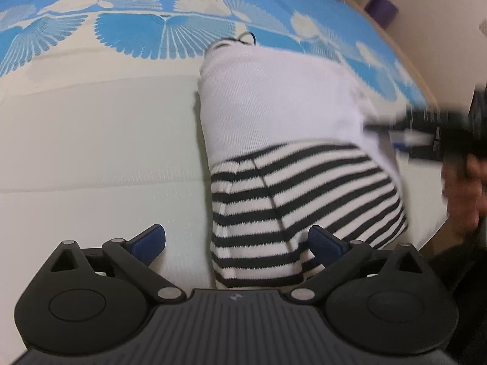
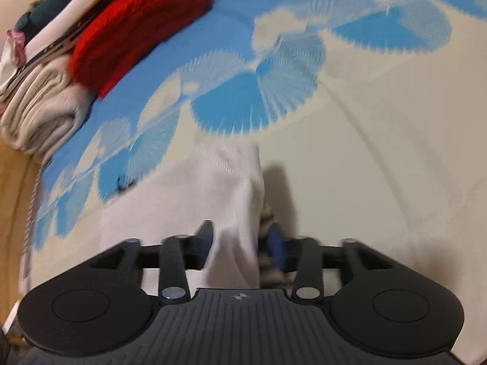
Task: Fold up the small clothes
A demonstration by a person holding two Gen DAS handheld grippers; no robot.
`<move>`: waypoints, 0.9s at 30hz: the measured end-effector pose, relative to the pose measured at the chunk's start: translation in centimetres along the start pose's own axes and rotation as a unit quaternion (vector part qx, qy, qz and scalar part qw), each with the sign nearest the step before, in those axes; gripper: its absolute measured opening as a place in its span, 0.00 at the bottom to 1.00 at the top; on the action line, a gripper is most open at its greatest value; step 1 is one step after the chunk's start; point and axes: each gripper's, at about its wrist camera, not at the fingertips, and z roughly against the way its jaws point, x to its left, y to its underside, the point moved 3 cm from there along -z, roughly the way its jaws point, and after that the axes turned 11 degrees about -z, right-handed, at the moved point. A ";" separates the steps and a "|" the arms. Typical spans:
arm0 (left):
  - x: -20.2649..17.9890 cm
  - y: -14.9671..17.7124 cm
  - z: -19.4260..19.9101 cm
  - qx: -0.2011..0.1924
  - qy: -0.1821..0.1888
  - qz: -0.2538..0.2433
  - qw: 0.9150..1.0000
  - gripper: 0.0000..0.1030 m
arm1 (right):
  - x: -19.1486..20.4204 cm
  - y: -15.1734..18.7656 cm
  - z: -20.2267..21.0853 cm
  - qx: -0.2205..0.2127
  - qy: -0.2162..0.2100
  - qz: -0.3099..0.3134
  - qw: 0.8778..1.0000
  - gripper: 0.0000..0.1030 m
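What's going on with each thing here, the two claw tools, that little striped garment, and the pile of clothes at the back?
left gripper: open, striped end of the garment between its fingers, not pinched.
right gripper: shut on the garment's white fabric.
striped garment: lying on the bedspread, partly folded, white part over striped part.
bedspread: spread flat.
red knit: folded, on the stack.
beige cloth: folded, stacked.

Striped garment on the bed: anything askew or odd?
Nothing damaged. The white knit garment with black-striped hem lies skewed on the blue fan-print bedspread, a black cord poking from its far end.
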 end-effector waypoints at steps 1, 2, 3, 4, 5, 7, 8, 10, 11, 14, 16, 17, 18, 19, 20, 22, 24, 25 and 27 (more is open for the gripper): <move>0.1 0.0 0.0 -0.001 0.004 0.004 1.000 0.98 | -0.5 0.5 -0.1 0.027 -0.005 0.002 1.000 0.45; 0.0 -0.1 0.0 0.000 0.007 0.006 1.000 0.98 | -0.9 1.0 -0.2 0.050 -0.010 0.007 0.999 0.45; -0.1 -0.1 0.0 0.002 0.009 0.005 1.000 0.98 | -1.2 1.5 -0.2 0.066 -0.013 0.016 0.998 0.45; -0.2 -0.2 -0.2 0.005 0.010 0.002 1.000 0.98 | -1.3 2.0 0.0 0.079 -0.014 0.033 0.996 0.45; -0.4 -0.2 -0.3 0.009 0.009 -0.003 1.000 0.98 | -1.4 2.6 0.3 0.089 -0.015 0.052 0.995 0.45; -0.8 0.0 -0.5 0.016 0.011 -0.013 1.000 0.98 | -1.8 3.7 0.7 0.109 -0.014 0.085 0.990 0.45; -0.9 0.1 -0.7 0.019 0.013 -0.016 1.000 0.98 | -2.0 4.2 0.9 0.119 -0.013 0.098 0.988 0.45; -1.1 0.2 -0.6 0.018 0.021 -0.020 0.999 0.98 | -2.6 5.3 1.2 0.137 -0.007 0.125 0.983 0.44; -1.1 0.2 -0.6 0.016 0.025 -0.020 0.999 0.98 | -2.8 5.7 1.3 0.141 0.000 0.138 0.980 0.44; -0.7 0.2 -0.3 0.009 0.032 -0.006 0.999 0.98 | -3.5 6.4 1.8 0.143 0.005 0.159 0.977 0.19; -0.3 0.2 -0.1 0.005 0.038 0.008 0.999 0.98 | -3.5 6.4 2.7 0.135 -0.012 0.167 0.977 0.06; -0.1 0.1 -0.1 0.004 0.040 0.013 0.999 0.98 | -3.5 6.3 3.4 0.122 -0.019 0.174 0.977 0.04; -0.1 0.1 0.0 0.003 0.043 0.017 0.999 0.98 | -3.5 6.0 4.3 0.098 -0.027 0.179 0.979 0.04; -0.1 0.1 0.0 0.002 0.045 0.016 0.999 0.98 | -3.7 5.3 5.4 0.071 -0.041 0.165 0.983 0.04; -0.2 0.2 0.0 0.004 0.043 0.009 0.999 0.98 | -4.0 4.5 6.1 0.056 -0.054 0.146 0.986 0.04; -0.8 0.7 -1.4 0.037 -0.006 -0.043 0.998 1.00 | -4.9 3.7 7.0 0.037 -0.041 0.127 0.990 0.04; -1.3 1.6 -2.9 0.072 -0.038 -0.083 0.993 1.00 | -5.7 4.7 5.2 0.074 0.016 0.140 0.987 0.03; -1.5 1.7 -3.0 0.074 -0.039 -0.086 0.993 1.00 | -5.7 5.4 4.3 0.090 0.040 0.161 0.982 0.03; -1.5 1.4 -2.4 0.063 -0.044 -0.085 0.993 1.00 | -5.2 6.1 3.4 0.107 0.049 0.185 0.976 0.04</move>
